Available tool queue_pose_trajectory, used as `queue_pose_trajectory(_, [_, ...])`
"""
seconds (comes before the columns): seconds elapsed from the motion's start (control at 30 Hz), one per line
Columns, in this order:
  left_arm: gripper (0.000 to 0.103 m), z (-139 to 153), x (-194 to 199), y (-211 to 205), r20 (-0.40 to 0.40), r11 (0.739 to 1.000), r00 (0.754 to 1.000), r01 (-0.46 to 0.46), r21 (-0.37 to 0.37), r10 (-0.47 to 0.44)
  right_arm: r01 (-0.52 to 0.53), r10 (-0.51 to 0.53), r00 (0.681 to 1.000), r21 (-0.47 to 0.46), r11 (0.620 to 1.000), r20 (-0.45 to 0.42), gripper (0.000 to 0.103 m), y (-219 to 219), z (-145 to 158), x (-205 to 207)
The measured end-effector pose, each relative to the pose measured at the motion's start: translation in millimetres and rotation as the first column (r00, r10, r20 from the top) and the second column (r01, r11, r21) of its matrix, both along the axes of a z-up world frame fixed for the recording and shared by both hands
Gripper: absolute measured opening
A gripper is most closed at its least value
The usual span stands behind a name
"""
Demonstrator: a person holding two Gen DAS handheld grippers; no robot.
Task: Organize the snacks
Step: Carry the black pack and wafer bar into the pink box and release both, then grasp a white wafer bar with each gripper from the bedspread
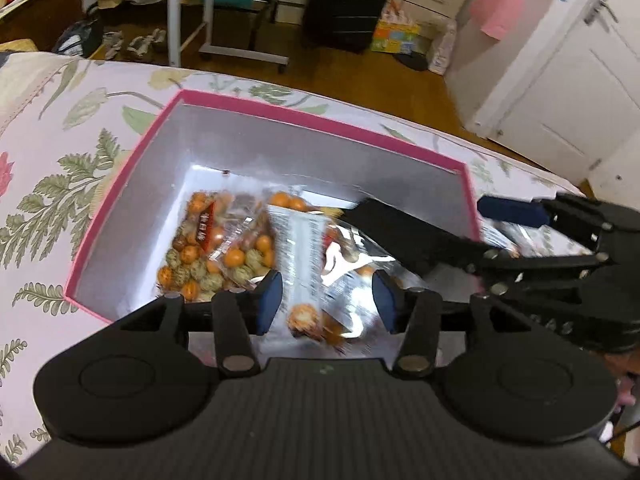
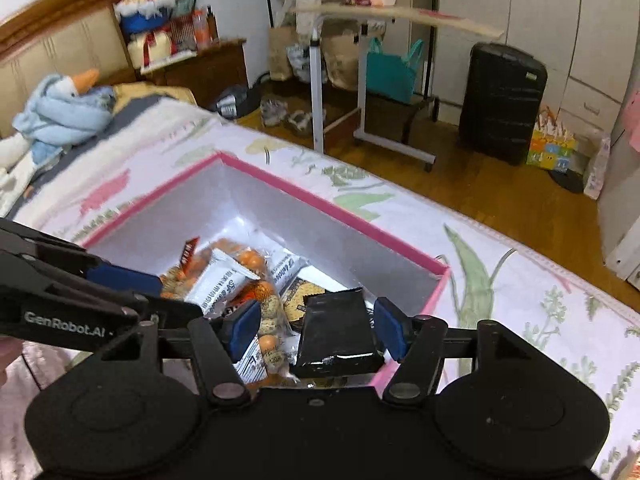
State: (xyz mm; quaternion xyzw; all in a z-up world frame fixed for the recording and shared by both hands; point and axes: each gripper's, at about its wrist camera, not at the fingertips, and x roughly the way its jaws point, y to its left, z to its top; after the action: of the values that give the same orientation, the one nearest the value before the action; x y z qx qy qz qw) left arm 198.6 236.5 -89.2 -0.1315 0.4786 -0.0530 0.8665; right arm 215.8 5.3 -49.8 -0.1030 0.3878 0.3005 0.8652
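A pink-rimmed box (image 1: 280,116) with a white inside sits on the floral bedspread; it also shows in the right wrist view (image 2: 332,210). Several clear and silver bags of orange and green snack balls (image 1: 216,252) lie in it. My left gripper (image 1: 326,300) is open over the box's near side, and a silver snack bag (image 1: 312,264) falls loose between its blue pads. My right gripper (image 2: 318,330) is open above the box's right corner. A black packet (image 2: 340,332) lies between its pads, against the right one; it appears in the left view (image 1: 404,236) too.
The bed fills the foreground, with a stuffed goose in a blue cloth (image 2: 64,108) near the headboard. Beyond the bed are a wooden floor, a white rolling table (image 2: 360,80), a black suitcase (image 2: 502,108), shoes, bags, and a white door (image 1: 560,60).
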Motion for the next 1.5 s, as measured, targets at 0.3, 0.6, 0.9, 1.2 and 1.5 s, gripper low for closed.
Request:
queue_pose_trajectory(0.3, [0.049,37.0,-27.7,-18.7,-0.002,0.995,0.996,0.094,-0.032,-0.094,0.032,-0.031,0.999,-0.019,0.999,0.043,0.067,-63.1,48.6,-29.0])
queue_pose_trajectory(0.6, [0.049,74.0,-42.2,-74.3,0.035,0.981,0.983,0.18,-0.07,-0.178,0.035,-0.04,0.998,-0.086,0.996,-0.057,0.06,-142.6,94.2,-23.4])
queue_pose_trajectory(0.9, [0.047,43.5,-2.7,-157.9,0.002,0.975,0.986,0.165,-0.152,-0.167,-0.015,0.007,0.998,-0.132,0.991,-0.062,0.06,-178.7,38.4,23.3])
queue_pose_trajectory(1.2, [0.046,-43.8,69.3,-200.4,-0.091,0.981,0.993,-0.093,-0.169,0.078,0.097,-0.09,0.985,0.039,0.995,-0.148,0.053,-220.5,-53.0,67.7])
queue_pose_trajectory(1.5, [0.047,-95.2,114.0,-219.4,-0.126,0.955,0.966,-0.246,-0.166,0.227,0.151,-0.124,0.967,0.112,0.982,-0.223,0.048,-236.3,-97.6,101.8])
